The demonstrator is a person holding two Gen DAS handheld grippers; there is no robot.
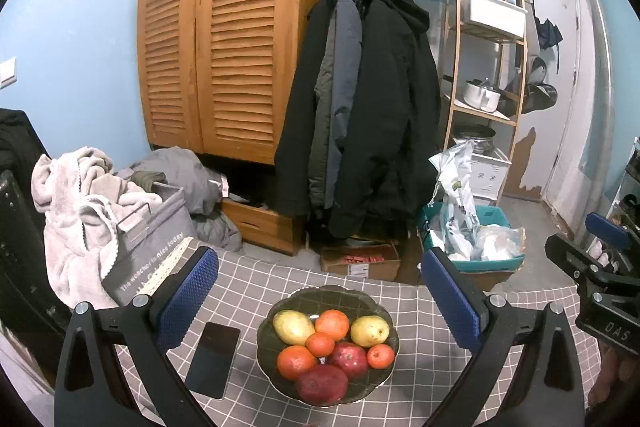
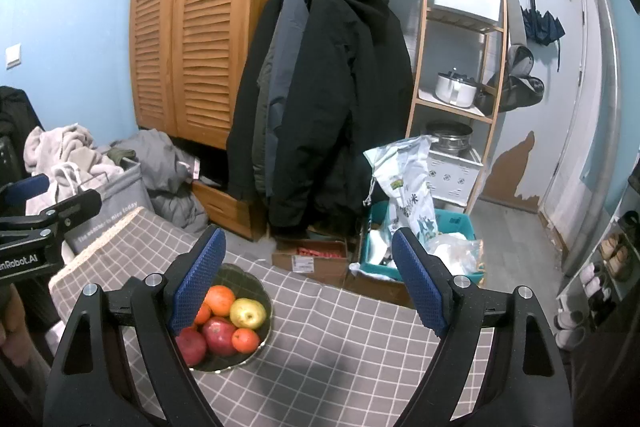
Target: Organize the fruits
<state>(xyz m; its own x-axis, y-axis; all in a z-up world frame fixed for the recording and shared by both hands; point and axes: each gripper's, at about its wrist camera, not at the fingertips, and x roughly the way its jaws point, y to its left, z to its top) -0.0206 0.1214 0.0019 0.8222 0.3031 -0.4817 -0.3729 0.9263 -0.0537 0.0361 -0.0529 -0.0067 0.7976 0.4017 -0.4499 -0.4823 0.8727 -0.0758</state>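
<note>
1. Eight fruits sit heaped in a dark scalloped bowl [image 1: 383, 311] on a grey checked tablecloth [image 1: 432, 379]: two yellow-green pears [image 1: 293, 327], four oranges [image 1: 332, 325] of two sizes, and two red apples [image 1: 322, 384], all touching and none lying loose on the cloth.

2. The left gripper [image 1: 318, 301] hangs above and just behind the bowl, its blue-padded fingers [image 1: 188, 297] spread wide with nothing between them, a stance that frames the whole bowl.

3. The right gripper [image 2: 310, 283] is likewise spread wide and empty, held off to the bowl's right over bare cloth; its left finger covers part of the bowl in its own view, so some fruit there cannot be seen.

4. A black phone [image 1: 213, 363] lies flat just left of the bowl, apart from its rim, likely parked clear of the work.

5. With every fruit gathered in one dish, the scene fits two readings: fruit collected into the bowl as the task wants, or a mixed pile waiting to be sorted by kind. The pictures do not settle which.

6. The heap is loose and rounded; the small oranges wedged between larger fruit would likely roll if a neighbour were lifted.

7. Behind the table, coats [image 1: 360, 107] hang on a rail beside a louvred wardrobe [image 1: 224, 35].
</note>
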